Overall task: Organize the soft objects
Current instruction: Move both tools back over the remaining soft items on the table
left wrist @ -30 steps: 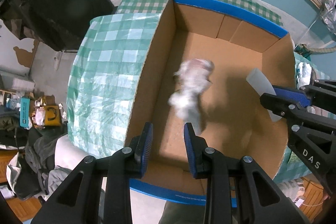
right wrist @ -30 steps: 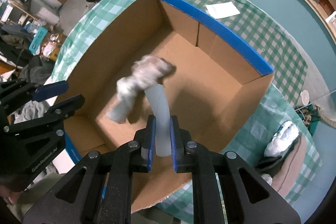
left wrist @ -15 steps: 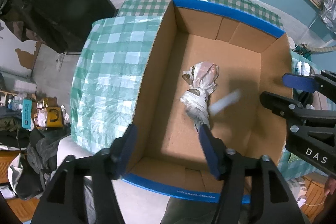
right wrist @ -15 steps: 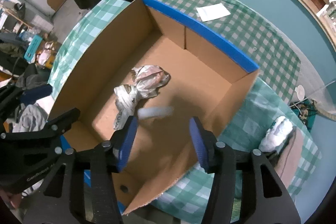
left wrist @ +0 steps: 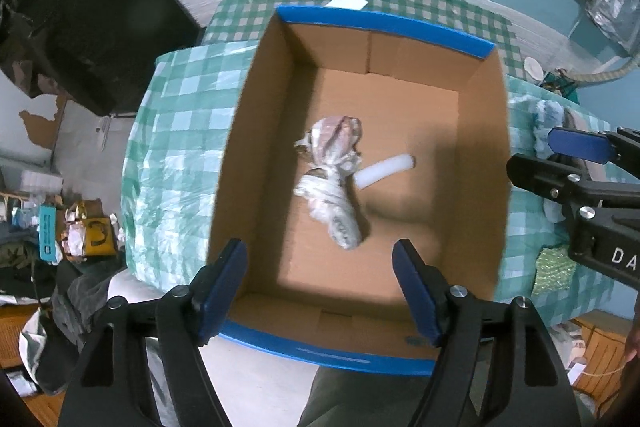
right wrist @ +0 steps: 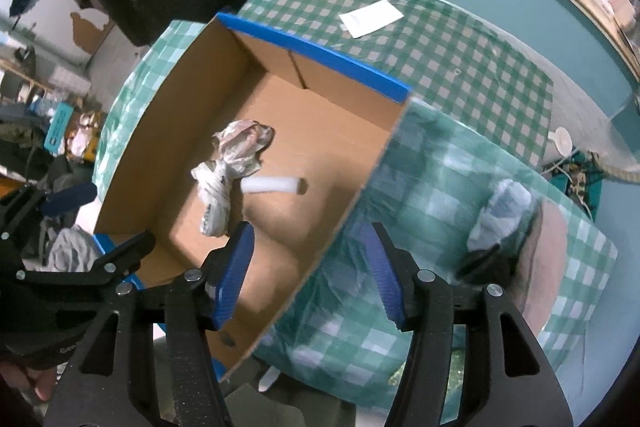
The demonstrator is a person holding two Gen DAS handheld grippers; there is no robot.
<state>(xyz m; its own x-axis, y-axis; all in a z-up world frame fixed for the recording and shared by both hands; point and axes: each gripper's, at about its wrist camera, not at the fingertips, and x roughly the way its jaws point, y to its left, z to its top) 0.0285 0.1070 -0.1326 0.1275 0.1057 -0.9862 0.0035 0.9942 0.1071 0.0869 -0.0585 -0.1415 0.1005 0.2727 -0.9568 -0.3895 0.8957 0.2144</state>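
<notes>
Crumpled white plastic-wrapped soft bundle (left wrist: 332, 183) lying mid-floor of the open brown cardboard box with blue-taped rims (left wrist: 384, 25), touching a short white foam tube (left wrist: 384, 167) beside it. Probably dropped there for collecting. Left hand-held gripper (left wrist: 320, 287) above the box's near edge, jaws opening, nothing between. Right hand-held gripper (right wrist: 312, 275) over the box's side wall, likewise opening and empty. Green checked cloth on the bench (right wrist: 460, 75) underneath; pale blue-white bundle (right wrist: 500, 215) waiting near its far edge.

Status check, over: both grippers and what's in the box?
Left hand-held gripper and right hand-held gripper: jaws opening, nothing between them. Crumpled plastic bundle and white foam tube lie in cardboard box. Nothing in the way.
</notes>
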